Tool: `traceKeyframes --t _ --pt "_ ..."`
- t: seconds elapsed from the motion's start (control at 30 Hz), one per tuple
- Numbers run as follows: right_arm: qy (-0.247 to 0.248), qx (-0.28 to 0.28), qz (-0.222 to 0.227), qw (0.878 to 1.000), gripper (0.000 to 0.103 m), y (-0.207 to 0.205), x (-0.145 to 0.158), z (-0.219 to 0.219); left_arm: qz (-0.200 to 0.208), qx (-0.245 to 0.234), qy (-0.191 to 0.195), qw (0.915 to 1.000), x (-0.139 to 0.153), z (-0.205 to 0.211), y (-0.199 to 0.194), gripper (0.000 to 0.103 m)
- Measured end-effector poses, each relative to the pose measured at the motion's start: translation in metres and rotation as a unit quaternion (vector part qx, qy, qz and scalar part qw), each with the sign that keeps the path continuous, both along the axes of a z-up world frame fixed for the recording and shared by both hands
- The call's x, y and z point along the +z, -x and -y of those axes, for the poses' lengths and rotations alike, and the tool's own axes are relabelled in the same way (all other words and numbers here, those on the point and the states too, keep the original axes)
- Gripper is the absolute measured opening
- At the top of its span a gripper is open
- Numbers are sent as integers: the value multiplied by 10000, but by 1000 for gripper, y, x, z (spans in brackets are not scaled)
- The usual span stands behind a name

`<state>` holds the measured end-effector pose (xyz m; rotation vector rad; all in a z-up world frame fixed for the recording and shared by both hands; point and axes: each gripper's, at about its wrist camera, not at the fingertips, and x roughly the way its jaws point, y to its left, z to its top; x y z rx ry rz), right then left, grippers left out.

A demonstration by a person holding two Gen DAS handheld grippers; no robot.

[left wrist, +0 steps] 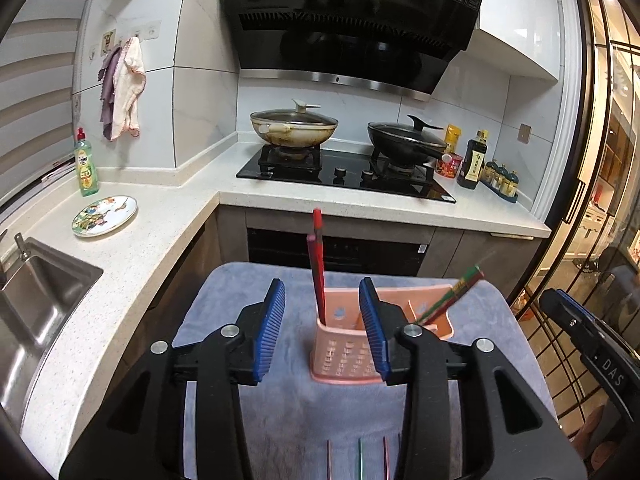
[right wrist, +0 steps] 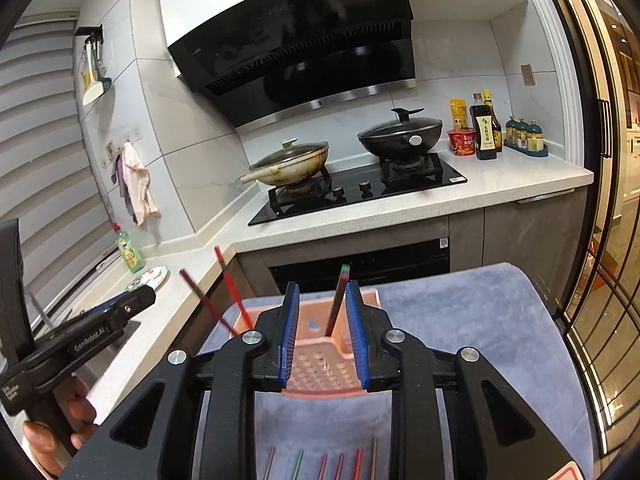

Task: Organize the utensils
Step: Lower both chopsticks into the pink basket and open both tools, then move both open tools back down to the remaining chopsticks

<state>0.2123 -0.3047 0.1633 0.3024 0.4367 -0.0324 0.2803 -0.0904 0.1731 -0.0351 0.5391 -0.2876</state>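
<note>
Pink utensil holder stands upright near the middle of the grey-blue cloth covering the surface. Red chopsticks stand nearly upright in its left compartment; a red-green pair leans out toward the right edge from the right compartment.

Left gripper: jaws partly open, nothing between the pads; holder sits just beyond them, partly hidden by the right-hand pad. Right gripper: jaws narrowly open, empty; the red-green pair shows in the gap but farther off, seated in the holder; whether the pads touch it I cannot tell.

More chopsticks lie side by side at the near edge of the cloth, ends only visible, under the gripper bodies.

A hand holds the left gripper's handle, low left in the right wrist view.

Surroundings: kitchen counter behind with decorated plate, green detergent bottle, sink; hob with two lidded pans.
</note>
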Motion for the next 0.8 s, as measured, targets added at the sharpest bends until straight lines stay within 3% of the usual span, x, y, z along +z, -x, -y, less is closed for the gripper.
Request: traceKeyframes --t 0.4,0.6,0.8 --pt "261 114 -413 9987 24 86 -34 -25 -325 147 -393 9986 -35 -24 76 37" --pt "409 149 -786 9960 24 123 -67 -37 -563 220 -528 9968 -65 -38 111 45" --pt "345 125 -1269 9912 24 150 -110 -39 -879 227 -607 9940 -99 -48 140 45"
